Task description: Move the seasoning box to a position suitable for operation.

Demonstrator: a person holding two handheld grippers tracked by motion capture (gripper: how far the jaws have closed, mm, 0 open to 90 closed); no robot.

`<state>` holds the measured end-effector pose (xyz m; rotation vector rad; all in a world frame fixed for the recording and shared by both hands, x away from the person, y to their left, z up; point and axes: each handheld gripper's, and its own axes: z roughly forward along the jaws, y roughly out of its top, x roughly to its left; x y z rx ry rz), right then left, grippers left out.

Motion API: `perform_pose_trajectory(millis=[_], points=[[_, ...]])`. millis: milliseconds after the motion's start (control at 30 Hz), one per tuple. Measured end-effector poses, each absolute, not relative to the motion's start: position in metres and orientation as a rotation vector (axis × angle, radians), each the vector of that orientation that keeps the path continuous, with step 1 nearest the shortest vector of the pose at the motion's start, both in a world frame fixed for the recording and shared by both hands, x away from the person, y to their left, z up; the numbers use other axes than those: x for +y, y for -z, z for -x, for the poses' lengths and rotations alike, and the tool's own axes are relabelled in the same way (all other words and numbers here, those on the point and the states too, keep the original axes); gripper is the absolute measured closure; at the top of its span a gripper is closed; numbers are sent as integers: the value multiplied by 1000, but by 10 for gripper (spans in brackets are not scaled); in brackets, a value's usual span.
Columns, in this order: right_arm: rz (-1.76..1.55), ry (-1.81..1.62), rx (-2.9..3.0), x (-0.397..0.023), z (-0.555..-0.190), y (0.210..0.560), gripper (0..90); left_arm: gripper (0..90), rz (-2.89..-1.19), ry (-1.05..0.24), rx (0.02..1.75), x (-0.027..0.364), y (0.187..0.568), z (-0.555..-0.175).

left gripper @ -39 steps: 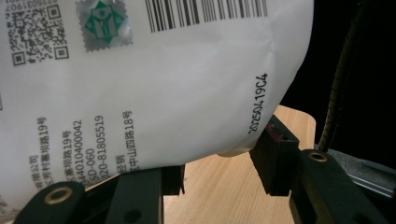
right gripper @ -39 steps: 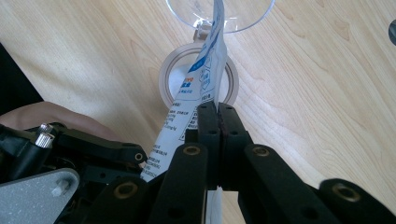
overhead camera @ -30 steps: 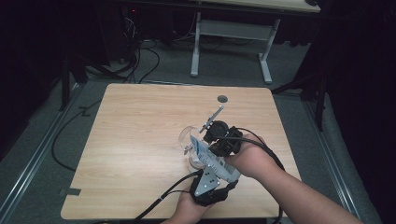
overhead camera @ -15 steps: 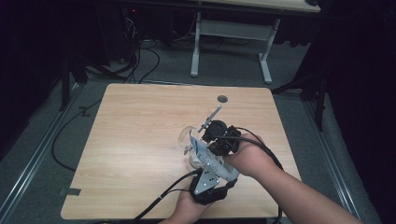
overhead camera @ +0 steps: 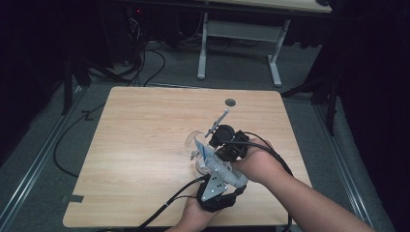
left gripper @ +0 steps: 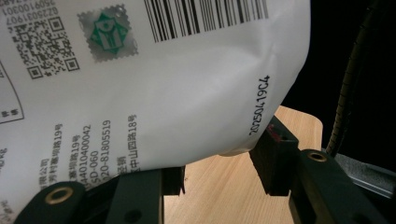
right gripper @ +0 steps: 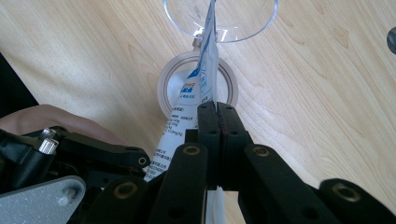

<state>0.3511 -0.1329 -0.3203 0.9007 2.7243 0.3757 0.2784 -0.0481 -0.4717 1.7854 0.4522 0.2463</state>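
Observation:
A white pouch [overhead camera: 207, 155] with blue print and a barcode [left gripper: 154, 79] is held tilted above the table, and both grippers grip it. My left gripper [overhead camera: 213, 170] has its jaws closed on the pouch's lower end [left gripper: 222, 165]. My right gripper [right gripper: 217, 112] is shut on the pouch's thin edge higher up. The pouch's top corner [right gripper: 208, 28] reaches down to the mouth of a clear glass cup [right gripper: 233, 21], which stands on the wooden table [overhead camera: 145, 145]. Beneath the pouch lies a white round ring [right gripper: 166, 88].
A small round grommet hole [overhead camera: 230, 102] sits near the table's far edge. Cables trail from both grippers off the near edge. Beyond the table stand a white desk frame [overhead camera: 203, 48] and floor cables.

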Motion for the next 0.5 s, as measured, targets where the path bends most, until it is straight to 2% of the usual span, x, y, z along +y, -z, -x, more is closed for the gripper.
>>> perform_pose_trajectory(millis=[500], points=[[-899,-380,2725,-132,-351,319,899,592,-1780,-243,451,-47,470,-278]])
